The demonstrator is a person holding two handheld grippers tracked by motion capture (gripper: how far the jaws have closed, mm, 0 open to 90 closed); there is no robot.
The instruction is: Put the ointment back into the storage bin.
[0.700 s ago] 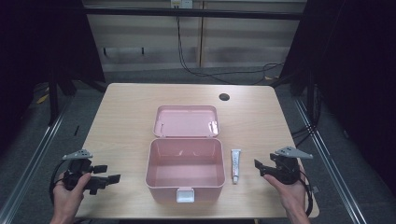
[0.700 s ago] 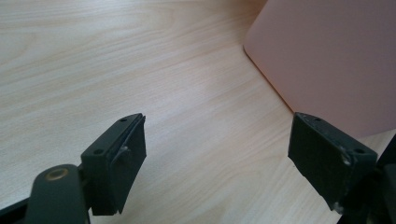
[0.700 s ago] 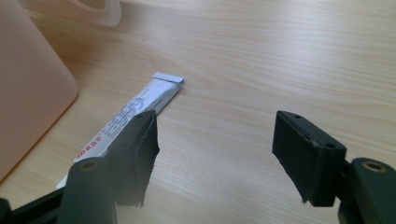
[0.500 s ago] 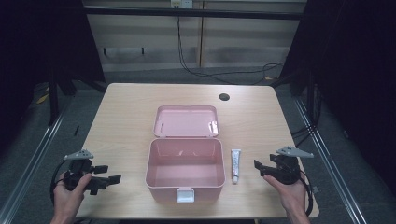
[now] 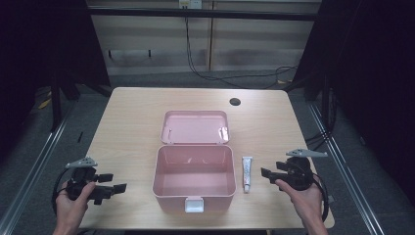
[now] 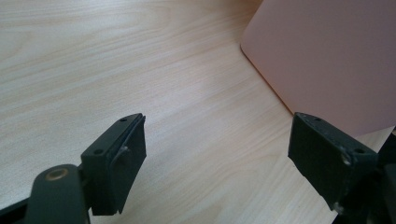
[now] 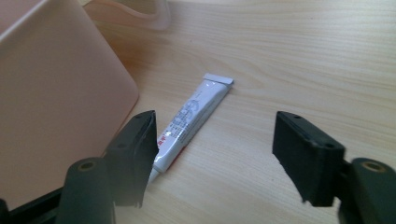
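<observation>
The small white squeeze tube (image 7: 194, 119) lies flat on the pale wooden table (image 5: 132, 122), just beside the open pink plastic box (image 5: 194, 178). Both the right gripper (image 7: 215, 154) and the left gripper (image 5: 115, 188) are spread and empty — the approach step. Next, probably: lower the right jaws astride the tube, then pinch.

Our left gripper (image 5: 110, 188): black, grey three-cornered plate, looped black cable.
Our right gripper (image 5: 268, 173): the same.
Our jaws: blocky black pads, small screws, brass-ringed pivots.
</observation>
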